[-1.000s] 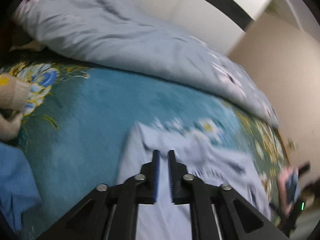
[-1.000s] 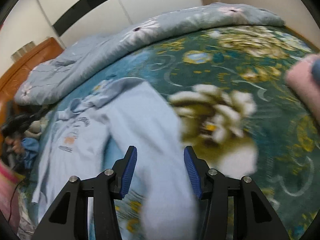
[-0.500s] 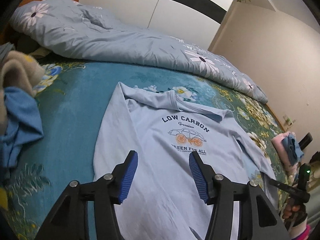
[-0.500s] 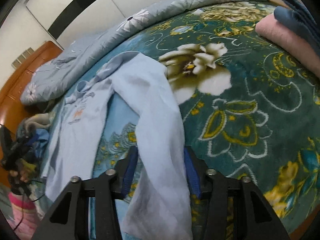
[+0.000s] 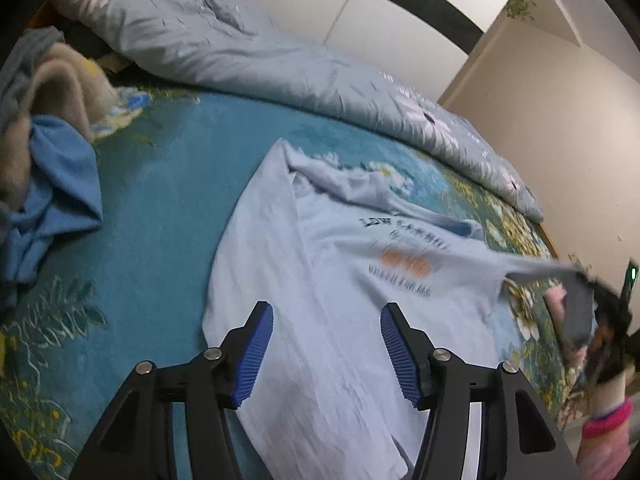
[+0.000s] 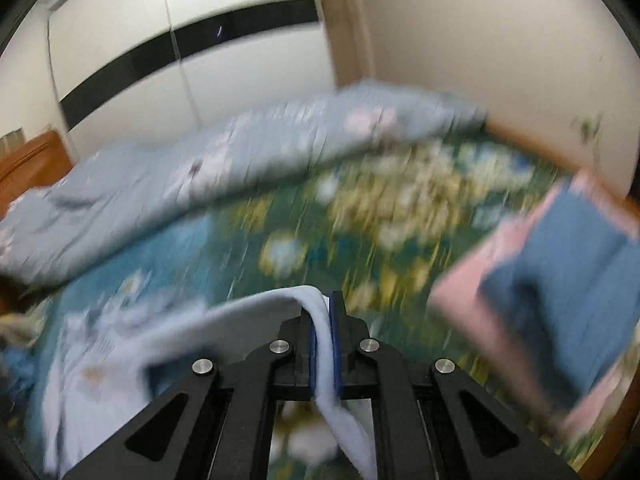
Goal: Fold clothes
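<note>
A light blue long-sleeved shirt (image 5: 320,280) with dark lettering and an orange print lies front up on the teal floral bedspread (image 5: 160,184). My left gripper (image 5: 326,344) is open and empty just above the shirt's lower body. My right gripper (image 6: 325,312) is shut on the shirt's sleeve (image 6: 322,344) and holds it lifted off the bed. In the left wrist view the sleeve (image 5: 532,268) stretches out to the right toward the right gripper (image 5: 600,304). The right wrist view is blurred by motion.
A grey-blue floral duvet (image 5: 248,52) lies bunched along the far side of the bed. A heap of blue and beige clothes (image 5: 52,168) sits at the left. A pink and blue folded stack (image 6: 560,320) lies at the right, near the wall.
My right gripper has shut on the sleeve and lifted it, swinging upward. My left gripper, shut a second ago, opened and has stayed open over the shirt.
</note>
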Available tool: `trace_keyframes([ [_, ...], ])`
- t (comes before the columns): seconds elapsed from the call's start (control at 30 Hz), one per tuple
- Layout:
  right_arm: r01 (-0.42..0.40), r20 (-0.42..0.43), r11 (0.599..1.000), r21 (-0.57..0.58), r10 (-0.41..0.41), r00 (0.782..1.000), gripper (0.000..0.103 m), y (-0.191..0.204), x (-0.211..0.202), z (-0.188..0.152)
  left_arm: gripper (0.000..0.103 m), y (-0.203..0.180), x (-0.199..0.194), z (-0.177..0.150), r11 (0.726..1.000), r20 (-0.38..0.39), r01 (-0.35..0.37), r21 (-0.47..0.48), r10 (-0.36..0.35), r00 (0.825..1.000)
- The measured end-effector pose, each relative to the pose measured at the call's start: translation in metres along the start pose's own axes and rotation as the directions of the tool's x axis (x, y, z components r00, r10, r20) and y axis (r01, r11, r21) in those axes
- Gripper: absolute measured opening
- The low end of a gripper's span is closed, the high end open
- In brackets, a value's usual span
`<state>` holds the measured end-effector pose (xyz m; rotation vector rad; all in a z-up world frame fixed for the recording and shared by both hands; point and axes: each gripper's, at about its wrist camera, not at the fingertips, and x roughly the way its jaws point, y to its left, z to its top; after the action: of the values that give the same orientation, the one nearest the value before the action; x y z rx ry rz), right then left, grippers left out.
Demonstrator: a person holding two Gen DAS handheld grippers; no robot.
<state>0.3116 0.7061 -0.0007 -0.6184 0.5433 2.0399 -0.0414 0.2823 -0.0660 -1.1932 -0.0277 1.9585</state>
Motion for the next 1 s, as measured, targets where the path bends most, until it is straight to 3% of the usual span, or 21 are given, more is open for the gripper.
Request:
trace_keyframes([
  [0.1, 0.007, -0.062, 1.000, -0.003, -0.007, 0.998, 0.006, 0.012, 0.025, 0.000, 0.062, -0.006, 0.013, -0.009, 1.000, -0.057, 0.002, 0.016, -0.001, 0.998],
  [0.23, 0.010, -0.192, 0.998, -0.068, -0.022, 0.981, 0.008, 0.027, 0.048, -0.027, 0.062, -0.012, 0.032, -0.019, 0.999, -0.130, -0.030, 0.037, 0.034, 0.991],
  [0.27, -0.006, -0.216, 0.997, -0.078, -0.011, 0.976, 0.010, 0.028, 0.044, -0.035, 0.062, -0.014, 0.037, -0.022, 0.998, -0.146, -0.047, 0.051, 0.054, 0.988],
  [0.3, -0.014, -0.231, 0.996, -0.087, -0.007, 0.973, 0.020, 0.027, 0.038, -0.041, 0.062, -0.016, 0.040, -0.024, 0.996, -0.157, -0.061, 0.063, 0.071, 0.985],
  [0.33, -0.013, -0.233, 0.995, -0.095, -0.010, 0.972, 0.034, 0.026, 0.031, -0.045, 0.062, -0.018, 0.043, -0.027, 0.995, -0.163, -0.073, 0.073, 0.084, 0.983],
  [0.4, -0.003, -0.202, 0.993, -0.117, -0.021, 0.979, 0.044, 0.023, 0.005, -0.051, 0.062, -0.020, 0.047, -0.031, 0.991, -0.170, -0.094, 0.092, 0.109, 0.979],
  [0.53, -0.016, -0.141, 0.994, -0.109, 0.001, 0.990, 0.049, 0.034, -0.045, -0.064, 0.062, -0.024, 0.047, -0.036, 0.985, -0.151, -0.128, 0.119, 0.145, 0.978],
  [0.57, -0.043, -0.137, 0.993, -0.106, 0.028, 0.990, 0.049, 0.038, -0.054, -0.070, 0.056, -0.025, 0.047, -0.037, 0.983, -0.146, -0.136, 0.126, 0.154, 0.977],
  [0.67, -0.107, -0.143, 0.986, -0.129, 0.089, 0.986, 0.050, 0.061, -0.070, -0.089, 0.018, -0.017, 0.044, -0.039, 0.978, -0.133, -0.171, 0.117, 0.186, 0.974],
  [0.7, -0.121, -0.151, 0.983, -0.136, 0.100, 0.983, 0.050, 0.067, -0.070, -0.095, 0.011, -0.011, 0.041, -0.039, 0.980, -0.130, -0.171, 0.102, 0.183, 0.974],
  [0.83, -0.227, -0.233, 0.966, -0.125, 0.193, 0.953, 0.050, 0.095, -0.067, -0.126, 0.007, 0.017, 0.016, -0.034, 0.995, -0.097, -0.097, 0.009, 0.098, 0.990],
  [1.0, -0.319, -0.331, 0.945, -0.076, 0.278, 0.902, 0.050, 0.123, -0.060, -0.166, 0.007, 0.059, -0.026, -0.013, 0.989, 0.030, -0.112, -0.094, 0.116, 0.993],
])
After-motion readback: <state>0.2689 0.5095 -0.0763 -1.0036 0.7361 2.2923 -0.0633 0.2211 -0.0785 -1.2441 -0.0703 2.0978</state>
